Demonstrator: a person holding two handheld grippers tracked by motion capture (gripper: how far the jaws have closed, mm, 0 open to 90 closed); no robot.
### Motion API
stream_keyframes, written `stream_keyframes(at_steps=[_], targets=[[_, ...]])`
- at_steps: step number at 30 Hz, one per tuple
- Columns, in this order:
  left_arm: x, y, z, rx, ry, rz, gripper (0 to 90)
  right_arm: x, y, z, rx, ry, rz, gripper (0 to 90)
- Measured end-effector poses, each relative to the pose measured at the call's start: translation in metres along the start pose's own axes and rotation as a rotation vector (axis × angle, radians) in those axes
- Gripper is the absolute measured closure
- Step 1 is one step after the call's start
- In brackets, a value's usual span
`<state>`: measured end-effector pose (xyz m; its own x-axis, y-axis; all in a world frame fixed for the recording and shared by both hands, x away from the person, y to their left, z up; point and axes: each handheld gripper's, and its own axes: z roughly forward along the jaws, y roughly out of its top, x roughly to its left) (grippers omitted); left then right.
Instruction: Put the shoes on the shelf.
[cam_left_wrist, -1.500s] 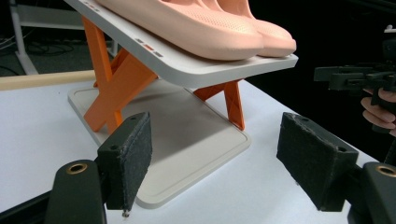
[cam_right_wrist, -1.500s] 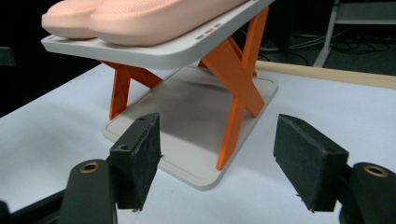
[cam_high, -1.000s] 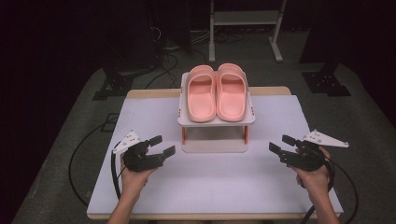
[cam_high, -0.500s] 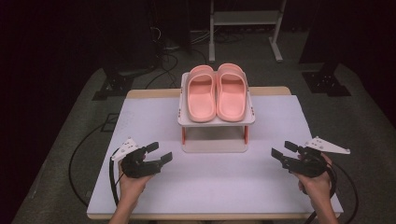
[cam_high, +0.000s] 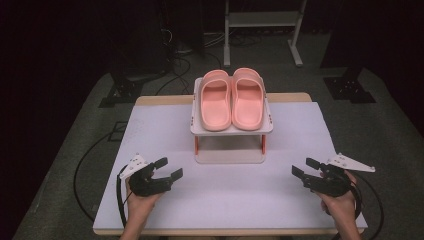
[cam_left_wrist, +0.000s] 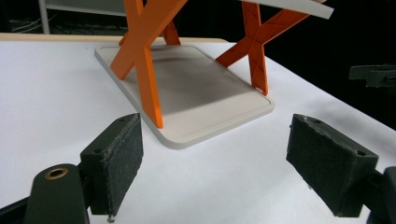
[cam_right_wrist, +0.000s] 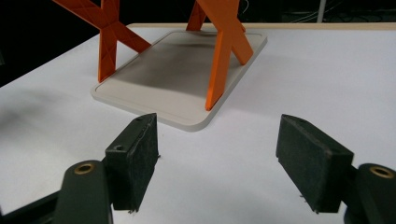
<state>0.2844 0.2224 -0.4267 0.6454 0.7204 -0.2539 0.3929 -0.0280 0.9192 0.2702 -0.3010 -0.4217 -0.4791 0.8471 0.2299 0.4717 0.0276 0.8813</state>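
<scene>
Now, the grippers:
Left gripper (cam_high: 171, 168): jaws spread wide, just been opening, nothing between; at 7 o'clock from the rack (cam_high: 231, 155).
Right gripper (cam_high: 306, 167): jaws apart, empty; at 4 o'clock.

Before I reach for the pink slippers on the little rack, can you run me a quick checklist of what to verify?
1. Left gripper jaws open, nothing between the pads: ok; the jaws have just been opening.
2. Right gripper jaws open and empty: ok.
3. Pair of pink rubber slippers lying side by side on the top shelf, toes pointing away from the person: ok.
4. White two-tier rack with orange crossed legs standing square on the white table: ok.
5. Lower shelf of the rack free of objects: ok.
6. Both grippers apart from the rack, one on each side: ok.
</scene>
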Motion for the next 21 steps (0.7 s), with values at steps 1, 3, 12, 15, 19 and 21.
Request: stream_keyframes(at_steps=[1,3,12,15,19,21], targets=[[0.0,-0.002,0.0,0.001,0.003,0.001,18.3,0.0,-0.001,0.0,0.002,0.002,-0.002,29.2],[-0.001,-0.004,-0.001,0.003,0.009,0.002,18.1,0.001,-0.003,-0.001,0.007,0.003,0.0,29.1],[-0.004,-0.019,-0.013,0.0,0.032,-0.01,17.1,0.004,-0.021,-0.004,0.023,0.005,0.001,29.0],[-0.003,-0.028,-0.017,-0.002,0.057,-0.008,17.1,0.005,-0.033,-0.008,-0.003,0.008,-0.005,29.0],[-0.002,-0.027,-0.018,0.002,0.072,0.018,17.1,0.007,-0.044,-0.011,0.004,0.005,-0.022,28.7],[0.001,-0.028,-0.02,-0.008,0.077,0.007,16.9,0.007,-0.045,-0.012,0.011,-0.001,-0.052,28.4]])
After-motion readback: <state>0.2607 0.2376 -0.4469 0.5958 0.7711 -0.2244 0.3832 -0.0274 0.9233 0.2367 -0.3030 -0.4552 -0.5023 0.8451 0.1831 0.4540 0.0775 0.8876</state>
